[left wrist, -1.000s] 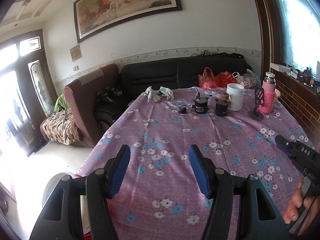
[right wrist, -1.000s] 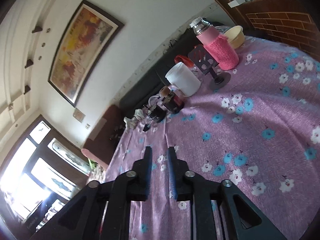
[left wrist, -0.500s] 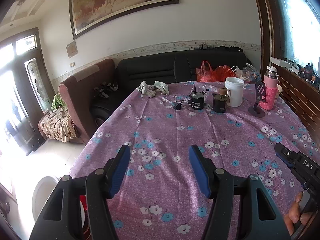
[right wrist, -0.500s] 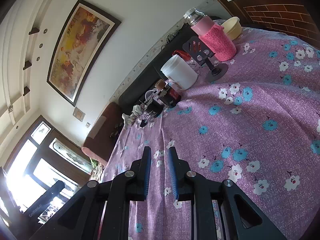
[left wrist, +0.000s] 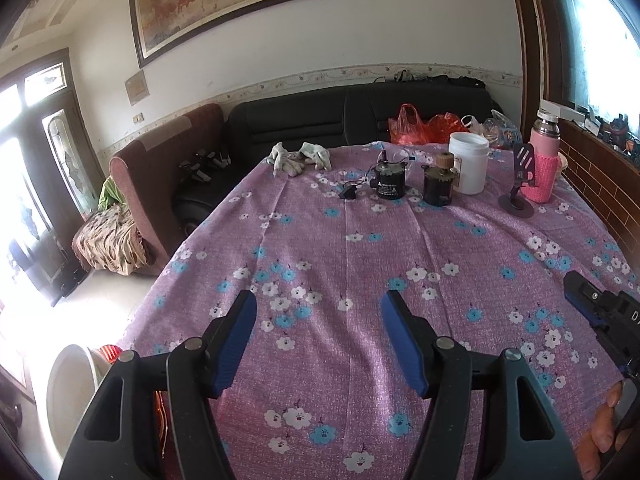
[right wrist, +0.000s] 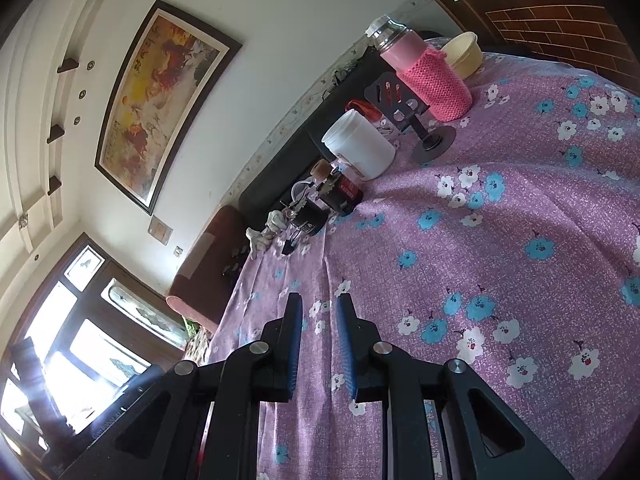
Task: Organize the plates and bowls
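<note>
A cream bowl (right wrist: 464,54) sits at the table's far right corner behind a pink bottle (right wrist: 424,68); only its rim shows in the left wrist view (left wrist: 563,163). No plates are in view. My left gripper (left wrist: 318,320) is open and empty above the near part of the purple flowered tablecloth (left wrist: 360,248). My right gripper (right wrist: 319,320) is empty with its jaws a narrow gap apart, held tilted over the cloth; its tip shows at the right in the left wrist view (left wrist: 580,288).
At the far end stand a white jar (left wrist: 468,162), two dark small motors (left wrist: 390,180), a phone stand (left wrist: 520,184), gloves (left wrist: 298,156) and red bags (left wrist: 424,124). A sofa and armchair (left wrist: 160,168) lie beyond; a white basin (left wrist: 68,392) is on the floor at left.
Both grippers have pulled back and risen slightly, so the far objects look smaller and more of the cloth shows. The jaws have not changed.
</note>
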The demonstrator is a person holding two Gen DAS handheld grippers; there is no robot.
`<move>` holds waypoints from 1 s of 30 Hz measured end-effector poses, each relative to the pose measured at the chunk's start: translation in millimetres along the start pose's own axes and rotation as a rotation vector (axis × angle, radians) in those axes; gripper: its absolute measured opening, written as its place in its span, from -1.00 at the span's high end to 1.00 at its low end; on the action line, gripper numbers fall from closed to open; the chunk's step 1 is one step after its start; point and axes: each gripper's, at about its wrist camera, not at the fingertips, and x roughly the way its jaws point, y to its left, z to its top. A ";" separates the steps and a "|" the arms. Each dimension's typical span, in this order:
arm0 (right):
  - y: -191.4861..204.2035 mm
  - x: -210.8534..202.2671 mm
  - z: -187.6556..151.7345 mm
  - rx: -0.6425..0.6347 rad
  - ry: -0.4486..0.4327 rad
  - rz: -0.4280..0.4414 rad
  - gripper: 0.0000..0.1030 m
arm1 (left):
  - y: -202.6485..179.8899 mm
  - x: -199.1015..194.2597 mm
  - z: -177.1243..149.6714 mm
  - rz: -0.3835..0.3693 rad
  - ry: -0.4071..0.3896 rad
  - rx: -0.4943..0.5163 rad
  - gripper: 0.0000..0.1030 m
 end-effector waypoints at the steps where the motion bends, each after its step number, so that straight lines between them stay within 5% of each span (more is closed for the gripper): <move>1: -0.6 0.4 0.4 0.002 0.000 -0.001 0.62 | 0.6 0.5 -0.4 0.000 0.001 0.000 -0.25; 7: 9.9 4.0 -3.4 -0.043 0.035 0.063 0.57 | 23.3 -14.6 -7.9 -0.002 -0.010 -0.035 -0.25; 12: 80.2 -0.2 -34.6 -0.235 0.086 0.210 0.56 | 78.5 -45.7 -25.1 0.031 -0.025 -0.105 -0.25; 16: 149.6 -2.0 -73.3 -0.338 0.130 0.354 -0.01 | 140.4 -78.7 -44.2 0.119 -0.045 -0.192 -0.30; 18: 178.4 -2.3 -95.2 -0.386 0.140 0.403 -0.09 | 168.2 -94.4 -53.2 0.181 -0.067 -0.226 -0.39; 21: 213.6 1.4 -131.6 -0.451 0.172 0.441 -0.15 | 208.7 -113.7 -69.1 0.249 -0.085 -0.291 -0.47; 30: 269.9 -0.6 -206.4 -0.574 0.213 0.468 -0.19 | 274.5 -137.3 -102.8 0.301 -0.077 -0.400 -0.81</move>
